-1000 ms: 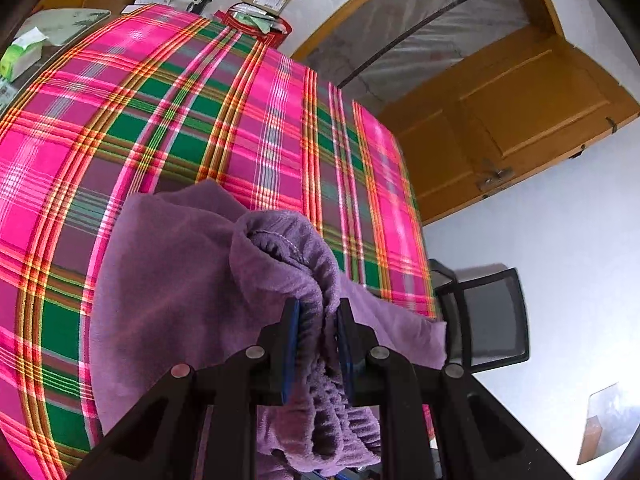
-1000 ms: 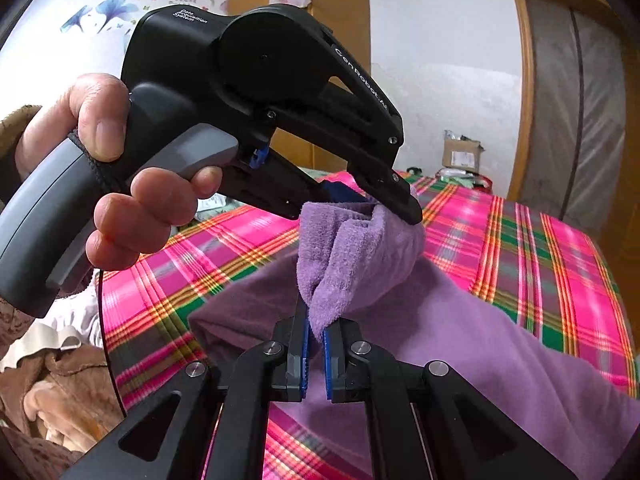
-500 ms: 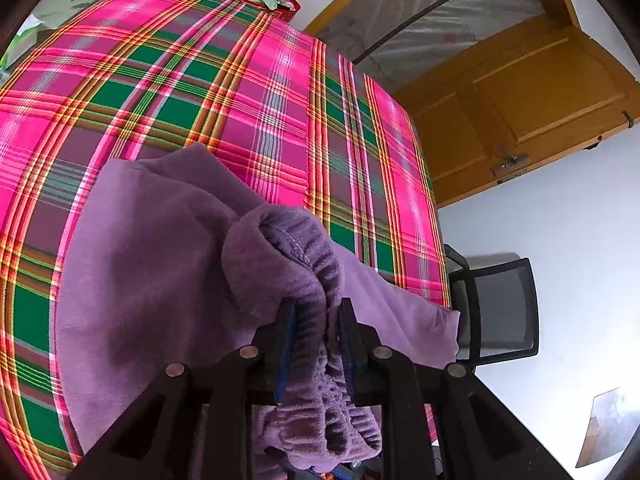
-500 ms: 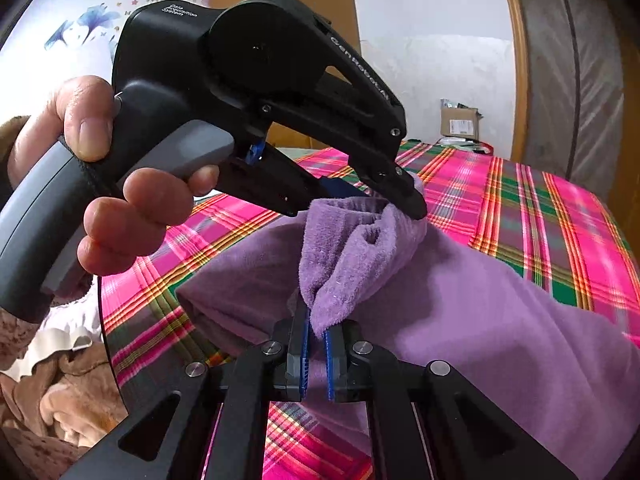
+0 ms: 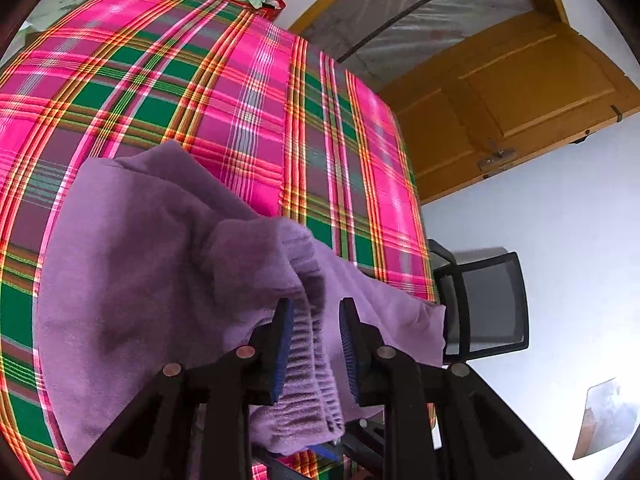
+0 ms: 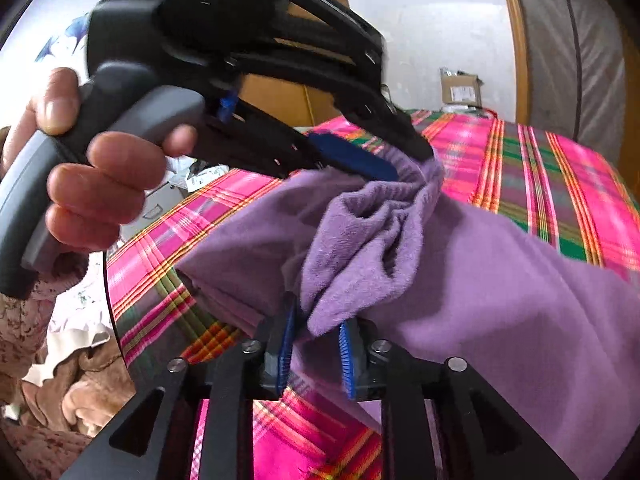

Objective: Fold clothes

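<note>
garment: purple fleece clothing (image 5: pixel 132 264), soft and napped; one plain colour
state: partly bunched; broad flat panel spread out, one end gathered into a ridged, elasticated band (image 5: pixel 308 352)
pose: gathered end lifted off the surface in folds (image 6: pixel 372 240); the rest lies draped and creased
place: on the pink-and-green plaid bed cover (image 5: pixel 224 92), toward its near edge; one flap (image 5: pixel 416 328) reaches the right-hand edge beside the near corner
contact: ridged band hangs between two blue pads; touches the left one only

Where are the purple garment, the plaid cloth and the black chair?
purple garment (image 5: pixel 132 264), left wrist view, flat upper layer.
plaid cloth (image 5: pixel 248 80), left wrist view, bare middle.
black chair (image 5: pixel 492 300), left wrist view, mesh backrest.
</note>
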`<state>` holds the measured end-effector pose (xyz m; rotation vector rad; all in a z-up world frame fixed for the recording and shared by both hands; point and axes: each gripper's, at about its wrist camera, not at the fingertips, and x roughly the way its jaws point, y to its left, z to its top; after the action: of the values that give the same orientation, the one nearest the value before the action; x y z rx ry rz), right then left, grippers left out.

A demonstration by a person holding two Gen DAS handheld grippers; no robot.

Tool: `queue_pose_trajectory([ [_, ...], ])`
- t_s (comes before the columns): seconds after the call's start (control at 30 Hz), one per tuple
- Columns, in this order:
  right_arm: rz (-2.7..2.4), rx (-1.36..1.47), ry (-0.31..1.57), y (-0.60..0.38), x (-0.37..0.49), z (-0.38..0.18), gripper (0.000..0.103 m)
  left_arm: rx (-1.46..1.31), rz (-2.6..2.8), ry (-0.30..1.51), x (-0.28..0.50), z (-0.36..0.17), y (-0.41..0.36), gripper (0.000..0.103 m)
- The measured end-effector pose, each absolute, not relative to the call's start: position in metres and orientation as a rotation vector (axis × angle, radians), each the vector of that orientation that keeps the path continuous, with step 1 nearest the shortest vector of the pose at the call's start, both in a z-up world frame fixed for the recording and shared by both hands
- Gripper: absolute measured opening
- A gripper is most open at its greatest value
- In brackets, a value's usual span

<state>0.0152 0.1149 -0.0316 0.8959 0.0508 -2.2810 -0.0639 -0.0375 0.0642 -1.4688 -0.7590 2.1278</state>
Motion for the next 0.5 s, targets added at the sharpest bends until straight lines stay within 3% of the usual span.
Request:
queue_pose_trajectory([
  [0.33,-2.209,1.005,-0.203,0.159,0.005,-0.046,0.037,-1.421,2.199,-0.881,-0.039,0.061,-0.086,0.024],
  [0.5,-2.265,0.963,-0.179,0.172,0.010,-0.040,0.041,-1.401,2.240,-0.949,-0.022,0.055,-0.114,0.024],
])
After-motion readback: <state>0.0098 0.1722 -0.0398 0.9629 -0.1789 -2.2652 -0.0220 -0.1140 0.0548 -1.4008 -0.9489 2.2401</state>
